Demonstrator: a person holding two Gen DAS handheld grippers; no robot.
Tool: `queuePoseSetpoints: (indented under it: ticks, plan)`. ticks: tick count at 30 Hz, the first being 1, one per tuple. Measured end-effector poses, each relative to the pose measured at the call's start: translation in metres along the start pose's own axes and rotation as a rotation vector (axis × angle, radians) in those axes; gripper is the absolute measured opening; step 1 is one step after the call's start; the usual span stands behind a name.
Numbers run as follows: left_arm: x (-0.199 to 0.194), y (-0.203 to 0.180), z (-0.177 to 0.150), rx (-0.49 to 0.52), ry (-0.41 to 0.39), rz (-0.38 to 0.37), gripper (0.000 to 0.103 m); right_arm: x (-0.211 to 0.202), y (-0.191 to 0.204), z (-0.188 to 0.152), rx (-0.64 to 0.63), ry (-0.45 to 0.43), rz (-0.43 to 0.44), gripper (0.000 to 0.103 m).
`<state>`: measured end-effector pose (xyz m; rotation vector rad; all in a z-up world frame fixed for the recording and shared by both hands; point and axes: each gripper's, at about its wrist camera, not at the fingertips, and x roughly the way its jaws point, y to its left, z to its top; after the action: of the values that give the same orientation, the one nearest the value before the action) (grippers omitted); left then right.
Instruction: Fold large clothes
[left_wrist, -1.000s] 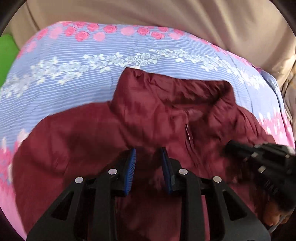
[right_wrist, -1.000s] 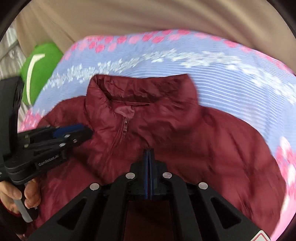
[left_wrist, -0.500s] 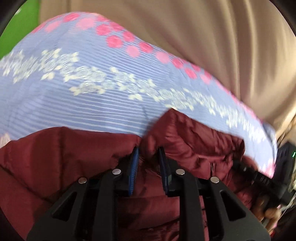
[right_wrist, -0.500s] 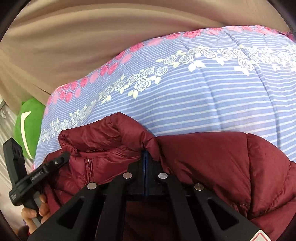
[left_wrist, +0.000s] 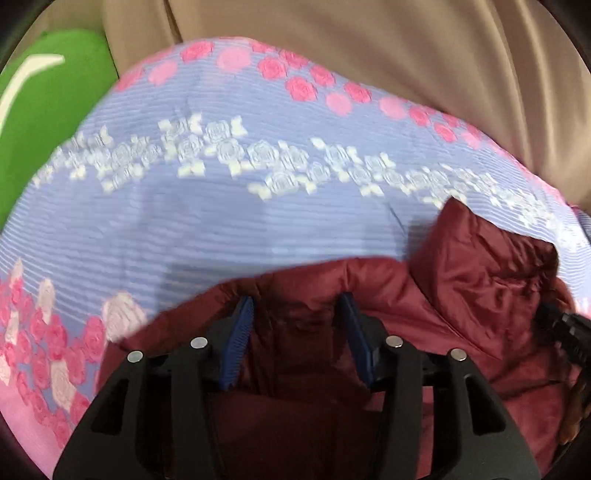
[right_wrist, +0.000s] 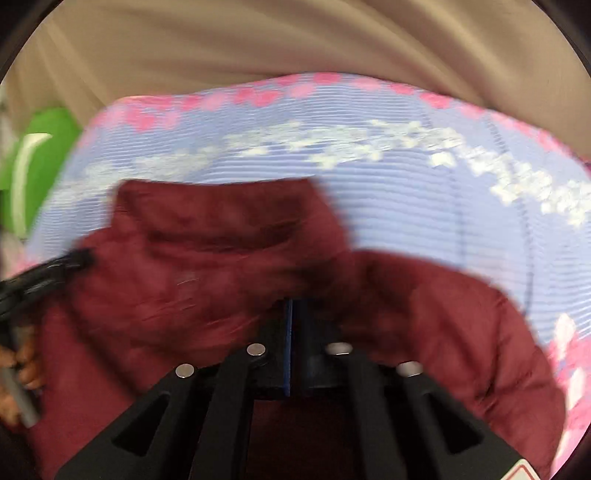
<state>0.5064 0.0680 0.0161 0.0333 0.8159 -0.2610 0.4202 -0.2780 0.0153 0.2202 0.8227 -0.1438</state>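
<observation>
A: Maroon quilted jacket (left_wrist: 461, 295) lies on the floral bedspread (left_wrist: 221, 221), collar (right_wrist: 221, 206) toward the beige curtain (left_wrist: 369, 55). Left gripper (left_wrist: 297, 325) status?

B: Low over the jacket's shoulder, blue pads spread wide, nothing clamped.

A: Right gripper (right_wrist: 291, 332)?

B: Pads pressed together at the jacket just beside the collar; motion blur hides whether fabric is pinched. Green cushion (left_wrist: 44, 110) sits beyond the bedspread.

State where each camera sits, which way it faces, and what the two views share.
Left wrist: on the left gripper, facing along open fingers over the maroon jacket and floral bedspread.
Right wrist: on the right gripper, shut, blurred; the person's left hand at left.
Shared: jacket, bedspread, green cushion, beige curtain.
</observation>
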Motion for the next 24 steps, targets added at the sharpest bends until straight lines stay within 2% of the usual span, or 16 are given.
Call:
queuePoseSetpoints:
  ticks: [2, 4, 5, 7, 8, 10, 13, 16, 17, 20, 22, 24]
  plan:
    - [0.003, -0.001, 0.000, 0.001, -0.011, 0.011, 0.052, 0.001, -0.023, 0.005, 0.080, -0.030, 0.039, 0.000]
    - [0.005, 0.000, 0.001, -0.008, -0.012, 0.006, 0.053, 0.004, -0.053, 0.003, 0.219, -0.028, 0.165, 0.000]
    - [0.006, 0.001, 0.001, -0.009, -0.012, 0.005, 0.053, 0.003, -0.056, 0.002, 0.241, -0.032, 0.180, 0.000]
    - [0.004, 0.001, 0.001, -0.008, -0.015, 0.011, 0.054, -0.016, -0.052, -0.005, 0.236, -0.051, 0.139, 0.000]
    - [-0.003, 0.001, -0.001, -0.001, -0.023, 0.028, 0.053, -0.026, -0.048, -0.007, 0.222, -0.055, 0.128, 0.009]
    - [-0.022, 0.002, -0.009, 0.012, -0.044, 0.026, 0.052, -0.060, -0.045, -0.022, 0.181, -0.061, 0.155, 0.013]
    - [-0.065, 0.002, -0.029, 0.027, -0.062, -0.076, 0.059, -0.094, -0.042, -0.050, 0.124, -0.029, 0.185, 0.013]
    - [-0.091, -0.008, -0.064, 0.075, -0.004, -0.138, 0.060, -0.112, -0.038, -0.088, 0.051, 0.017, 0.152, 0.013]
    - [-0.097, -0.011, -0.081, 0.106, 0.022, -0.139, 0.060, -0.115, -0.038, -0.101, 0.026, 0.023, 0.096, 0.013]
    - [-0.097, -0.014, -0.117, 0.174, 0.072, -0.088, 0.060, -0.118, -0.056, -0.130, 0.000, 0.013, -0.049, 0.004]
    - [-0.104, -0.009, -0.133, 0.195, 0.045, -0.050, 0.061, -0.130, -0.071, -0.139, 0.089, 0.014, -0.055, 0.007]
    - [-0.112, -0.001, -0.135, 0.176, 0.046, -0.035, 0.060, -0.150, -0.080, -0.146, 0.159, -0.005, 0.002, 0.015]
